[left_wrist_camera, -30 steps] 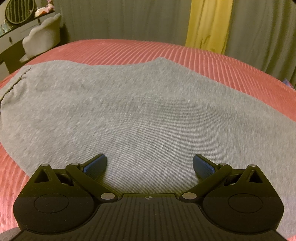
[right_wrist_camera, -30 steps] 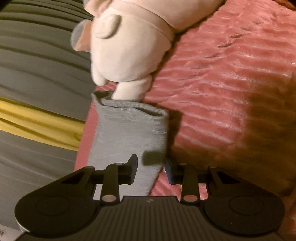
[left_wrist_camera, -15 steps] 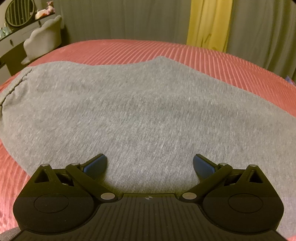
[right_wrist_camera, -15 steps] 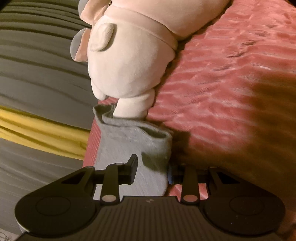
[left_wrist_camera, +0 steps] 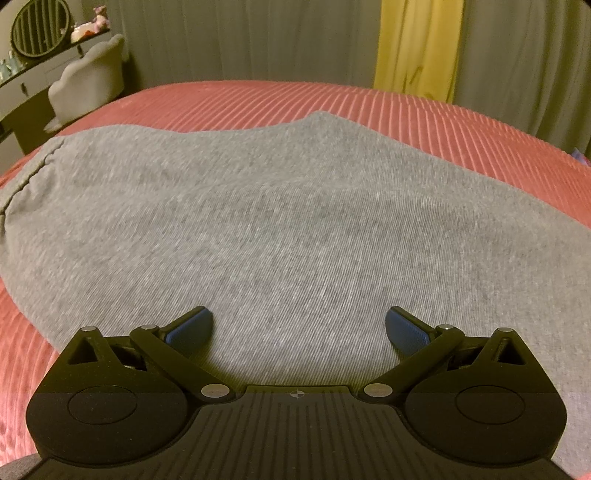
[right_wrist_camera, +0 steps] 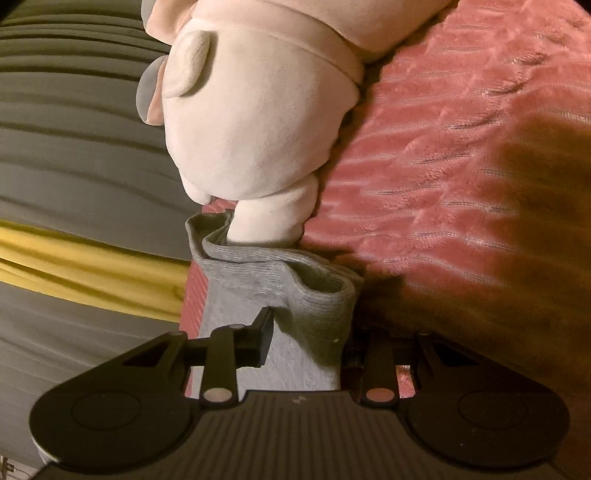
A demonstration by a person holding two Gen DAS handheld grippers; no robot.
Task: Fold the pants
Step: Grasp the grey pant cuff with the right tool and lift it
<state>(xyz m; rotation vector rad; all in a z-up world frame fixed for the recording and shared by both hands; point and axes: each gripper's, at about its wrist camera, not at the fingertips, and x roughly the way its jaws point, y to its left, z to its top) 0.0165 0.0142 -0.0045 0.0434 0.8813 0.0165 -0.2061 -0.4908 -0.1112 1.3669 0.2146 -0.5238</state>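
Grey pants [left_wrist_camera: 277,206] lie spread flat on a pink ribbed bedspread [left_wrist_camera: 258,99] and fill the left wrist view. My left gripper [left_wrist_camera: 299,328] hovers over their near edge, open, with its blue pads wide apart and nothing between them. In the right wrist view a pant leg ends in a crumpled ribbed cuff [right_wrist_camera: 280,273]. My right gripper [right_wrist_camera: 308,339] is shut on that leg just behind the cuff, and the grey fabric fills the narrow gap between its fingers. The cuff butts against the foot of a pale plush toy [right_wrist_camera: 255,129].
The plush toy lies on the bedspread [right_wrist_camera: 461,184] right ahead of the right gripper. Grey and yellow curtains [left_wrist_camera: 413,44] hang behind the bed. A grey chair [left_wrist_camera: 88,85] and a dresser with a round mirror [left_wrist_camera: 33,33] stand at the far left.
The right gripper has moved forward toward the plush toy, so toy and cuff look larger and nearer. The cuff has crumpled against the toy's foot. The left gripper stayed put.
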